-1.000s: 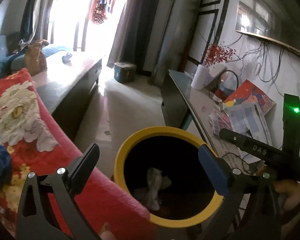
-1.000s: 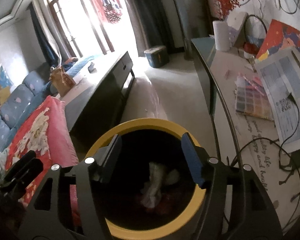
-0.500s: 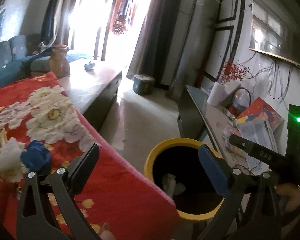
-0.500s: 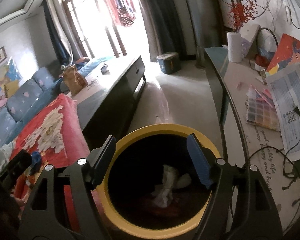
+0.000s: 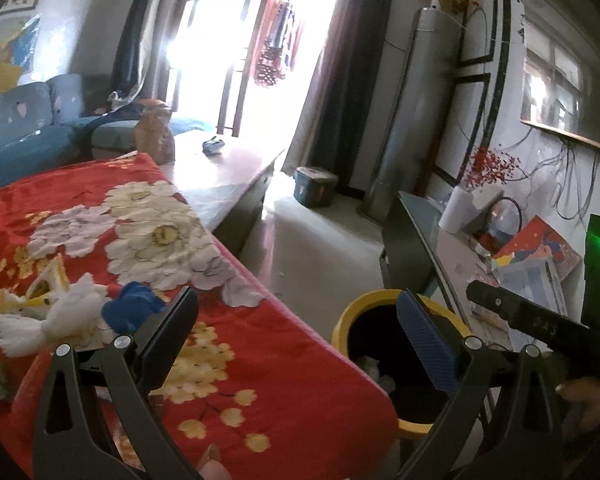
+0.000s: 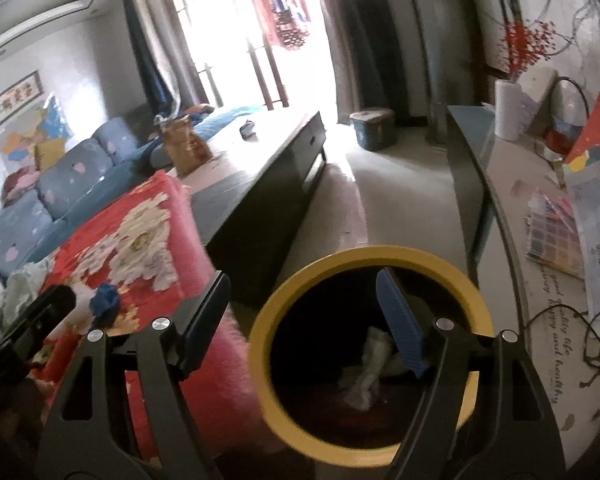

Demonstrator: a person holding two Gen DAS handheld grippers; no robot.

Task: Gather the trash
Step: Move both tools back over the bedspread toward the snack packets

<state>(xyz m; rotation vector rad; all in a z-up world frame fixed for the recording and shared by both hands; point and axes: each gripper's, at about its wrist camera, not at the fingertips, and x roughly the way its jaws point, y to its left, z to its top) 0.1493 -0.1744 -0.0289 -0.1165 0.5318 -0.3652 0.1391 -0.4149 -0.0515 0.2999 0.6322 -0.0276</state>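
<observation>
A yellow-rimmed black bin point(image 5: 342, 322) point(image 6: 380, 254) stands on the floor beside a table under a red floral cloth point(image 5: 228, 344) point(image 6: 152, 216). White crumpled paper point(image 6: 370, 364) lies inside the bin. On the cloth lie a white wad point(image 5: 66, 316), a blue wad point(image 5: 130, 310) point(image 6: 105, 300) and yellow scraps point(image 5: 40, 288). My left gripper point(image 5: 296, 336) is open and empty above the cloth's edge. My right gripper point(image 6: 302, 320) is open and empty over the bin's left rim.
A long dark low cabinet point(image 6: 268, 196) runs along the left, with a sofa point(image 6: 52, 184) behind it. A glass-topped desk point(image 6: 548, 248) with papers and cables is on the right. A small bucket point(image 5: 315, 186) stands on the floor near the window.
Both grippers have drawn back and left from over the bin. The left wrist view now takes in the red cloth and the wads on it. Both jaws stayed open.
</observation>
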